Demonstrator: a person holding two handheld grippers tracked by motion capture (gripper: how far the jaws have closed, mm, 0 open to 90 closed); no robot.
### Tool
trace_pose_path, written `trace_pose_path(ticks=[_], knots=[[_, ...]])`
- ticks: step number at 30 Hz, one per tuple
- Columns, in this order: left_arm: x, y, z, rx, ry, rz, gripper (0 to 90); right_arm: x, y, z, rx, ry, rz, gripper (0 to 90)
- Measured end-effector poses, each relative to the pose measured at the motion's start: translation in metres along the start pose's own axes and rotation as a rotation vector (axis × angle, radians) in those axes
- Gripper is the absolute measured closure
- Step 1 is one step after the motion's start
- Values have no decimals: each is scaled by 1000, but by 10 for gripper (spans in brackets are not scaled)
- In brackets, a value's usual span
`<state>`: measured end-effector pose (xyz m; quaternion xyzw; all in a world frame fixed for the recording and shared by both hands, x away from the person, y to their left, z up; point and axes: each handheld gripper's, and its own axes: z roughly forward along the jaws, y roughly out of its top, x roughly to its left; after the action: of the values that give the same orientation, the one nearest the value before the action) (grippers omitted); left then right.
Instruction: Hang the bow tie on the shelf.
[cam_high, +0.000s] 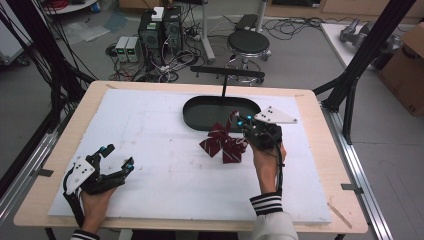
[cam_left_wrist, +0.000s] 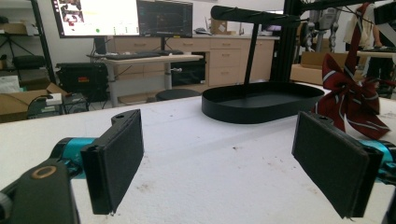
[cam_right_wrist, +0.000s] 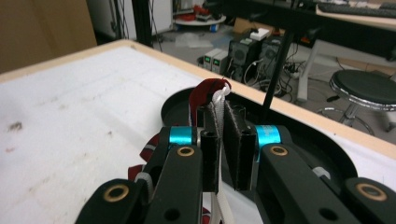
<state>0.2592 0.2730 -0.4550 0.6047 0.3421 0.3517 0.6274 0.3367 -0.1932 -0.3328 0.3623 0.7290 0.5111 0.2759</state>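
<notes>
A dark red bow tie with white stripes (cam_high: 223, 142) lies on the white mat just in front of the black oval tray (cam_high: 200, 114); the same bow tie (cam_left_wrist: 348, 95) stands at the right of the left gripper view. My right gripper (cam_high: 239, 121) is shut on the bow tie's white strap (cam_right_wrist: 218, 108), with a red fold poking up between the jaws. My left gripper (cam_high: 116, 157) rests near the table's front left corner, jaws wide open and nothing between the pads (cam_left_wrist: 119, 156). A black T-shaped stand (cam_high: 227, 74) rises from the tray.
The white mat (cam_high: 150, 145) covers most of the wooden table (cam_high: 320, 107). Behind the table stand a black stool (cam_high: 248, 44), computer boxes (cam_high: 160, 30) and cables on the floor. Black frame posts (cam_high: 360, 60) stand at the right.
</notes>
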Motion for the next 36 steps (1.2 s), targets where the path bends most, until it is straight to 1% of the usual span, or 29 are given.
trace_pose_path(ticks=[2, 4, 5, 7, 11, 12, 13, 15, 18, 22, 26, 29, 31, 36], knots=[[0, 0, 0, 0, 0, 0, 170, -2, 1, 1, -12, -2, 6, 851], [0, 0, 0, 1, 0, 1, 171, -3, 3, 3, -24, -9, 0, 851], [0, 0, 0, 1, 1, 1, 171, -6, 5, 5, -39, -9, -2, 851], [0, 0, 0, 1, 1, 1, 171, -7, 6, 5, -43, -12, 0, 850], [0, 0, 0, 3, 0, 0, 170, -15, 14, 9, -65, -11, 12, 851], [0, 0, 0, 4, 0, 1, 171, -19, 18, 11, -75, -9, 15, 851], [0, 0, 0, 4, 0, 1, 171, -19, 18, 11, -75, -9, 15, 851], [0, 0, 0, 5, 0, 1, 171, -24, 25, 15, -85, -11, 13, 851], [0, 0, 0, 4, 0, 1, 171, -27, 28, 17, -94, -14, 6, 852], [0, 0, 0, 2, 1, 2, 170, -32, 37, 24, -110, -18, 10, 851], [0, 0, 0, 3, 0, 0, 170, -33, 44, 30, -110, -18, -2, 851], [0, 0, 0, 1, 1, -1, 171, -36, 49, 34, -113, -15, 0, 851], [0, 0, 0, 2, 0, 1, 171, -38, 53, 37, -111, -18, -6, 851], [0, 0, 0, 2, 0, -1, 170, -45, 60, 48, -108, -10, 7, 851]])
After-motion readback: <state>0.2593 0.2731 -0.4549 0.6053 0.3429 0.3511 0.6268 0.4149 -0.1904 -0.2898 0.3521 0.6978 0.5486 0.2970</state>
